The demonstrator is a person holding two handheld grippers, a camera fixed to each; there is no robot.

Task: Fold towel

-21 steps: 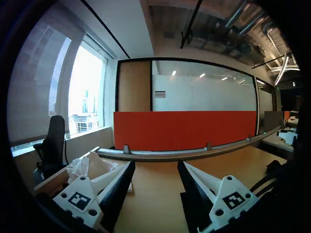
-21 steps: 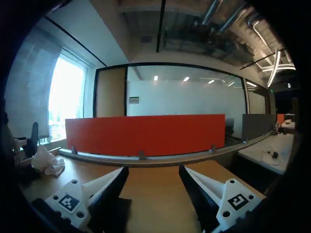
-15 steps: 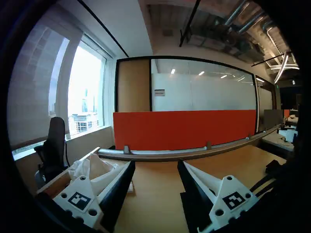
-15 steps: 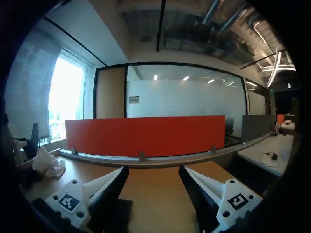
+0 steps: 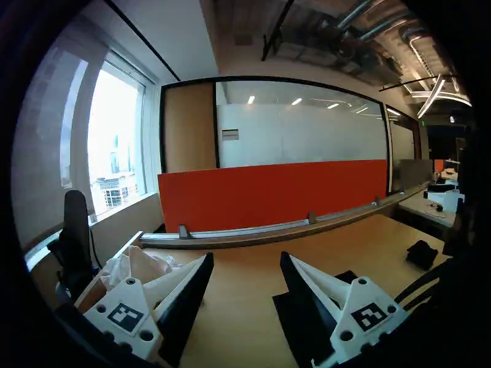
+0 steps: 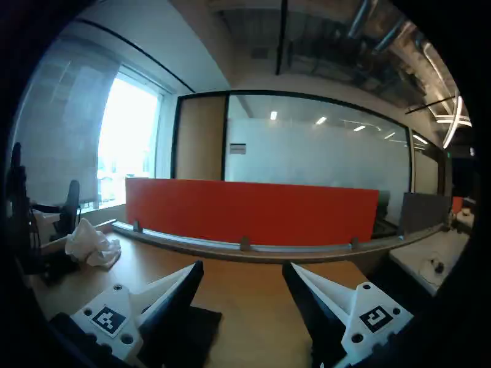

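one dark flat towel (image 6: 202, 320); left hand-held gripper (image 5: 245, 256), right hand-held gripper (image 6: 242, 265) both spread

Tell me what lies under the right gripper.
A flat black sheet on the wooden desk, below the open right gripper. The gripper's finger covers part of it, so its extent is hidden.

Right tongs (image 6: 242, 265) open over the desk (image 6: 251, 297); crumpled white cloth (image 6: 92, 245) at left.

An orange partition (image 5: 270, 193) lines the far edge of a wooden worktop (image 5: 242, 306), a black office chair (image 5: 75, 233) beside a bright window (image 5: 113, 153); exposed pipes (image 5: 362, 15) run overhead.
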